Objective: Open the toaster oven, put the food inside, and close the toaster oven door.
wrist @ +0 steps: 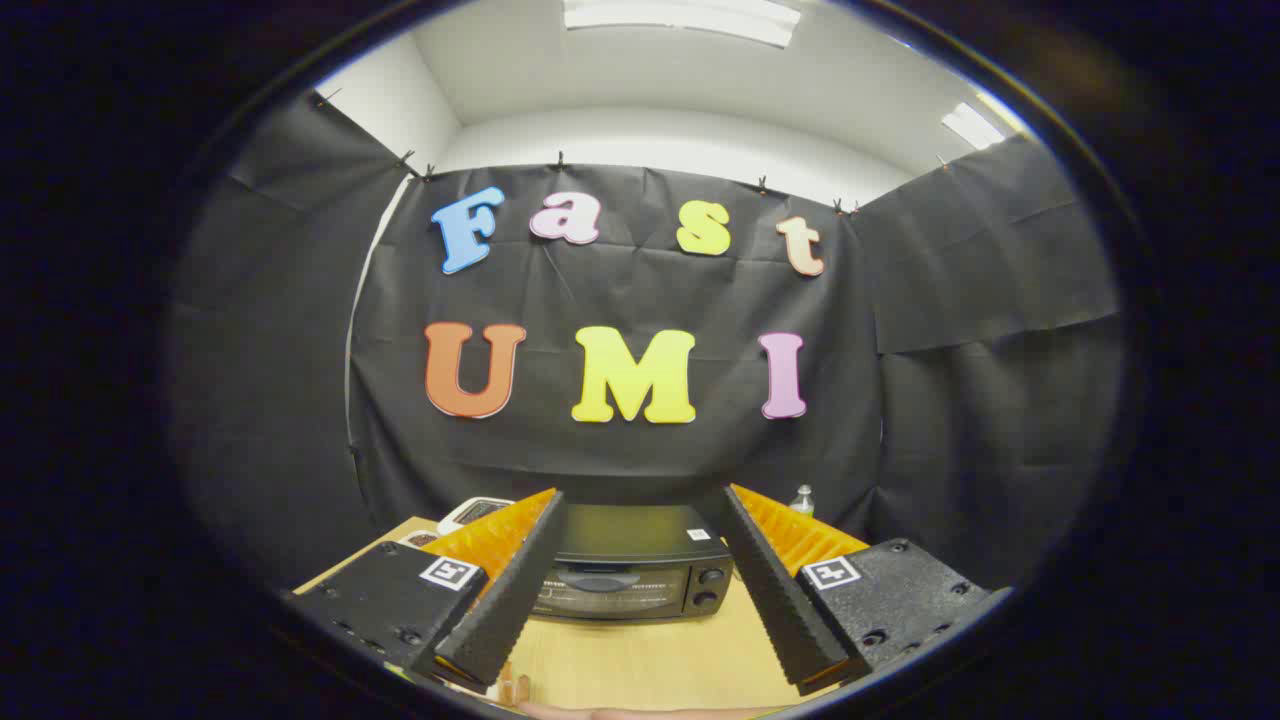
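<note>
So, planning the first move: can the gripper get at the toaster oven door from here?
Probably yes. The gripper is open and holds nothing, and the toaster oven, door shut, sits on the table just beyond its fingers with nothing between.

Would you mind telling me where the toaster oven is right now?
The toaster oven sits on the wooden table against the booth's black wall, door closed, just beyond the open tongs and framed between their two fingers.

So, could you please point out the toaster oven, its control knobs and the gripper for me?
toaster oven (pixel 628 530): gripper view, on its dark top panel, beyond the fingers.
control knobs (pixel 710 577): gripper view, on the upper knob at the door's right.
gripper (pixel 640 498): gripper view, midway between the fingertips; jaws wide apart, holding nothing.
</note>
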The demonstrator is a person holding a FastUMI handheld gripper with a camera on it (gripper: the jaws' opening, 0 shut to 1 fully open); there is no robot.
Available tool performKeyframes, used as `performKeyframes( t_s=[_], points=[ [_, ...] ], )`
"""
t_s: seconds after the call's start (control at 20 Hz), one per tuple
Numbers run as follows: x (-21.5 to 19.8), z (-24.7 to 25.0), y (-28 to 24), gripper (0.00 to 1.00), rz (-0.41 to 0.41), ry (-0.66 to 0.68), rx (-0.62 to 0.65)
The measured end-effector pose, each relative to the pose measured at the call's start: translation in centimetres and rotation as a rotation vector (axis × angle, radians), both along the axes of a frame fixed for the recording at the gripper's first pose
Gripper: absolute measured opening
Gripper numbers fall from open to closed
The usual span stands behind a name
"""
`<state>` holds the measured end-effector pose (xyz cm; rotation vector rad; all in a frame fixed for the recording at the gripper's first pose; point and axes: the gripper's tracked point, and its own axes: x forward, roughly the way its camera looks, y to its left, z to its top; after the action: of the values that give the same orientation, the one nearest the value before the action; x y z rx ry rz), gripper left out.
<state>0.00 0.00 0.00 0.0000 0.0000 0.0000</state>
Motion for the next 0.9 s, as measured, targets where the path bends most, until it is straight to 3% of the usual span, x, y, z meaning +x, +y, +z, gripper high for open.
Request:
performKeyframes(
  t_s=[0.15, 0.55, 0.9],
  points=[
    [0.5, -0.8, 0.7, 1.0, 0.032, 0.022, 0.003],
    [3.0, -2.8, -0.5, 1.0, -0.002, 0.055, -0.001],
    [9.3, -6.4, 0.7, 1.0, 0.017, 0.123, -0.009]
  ],
)
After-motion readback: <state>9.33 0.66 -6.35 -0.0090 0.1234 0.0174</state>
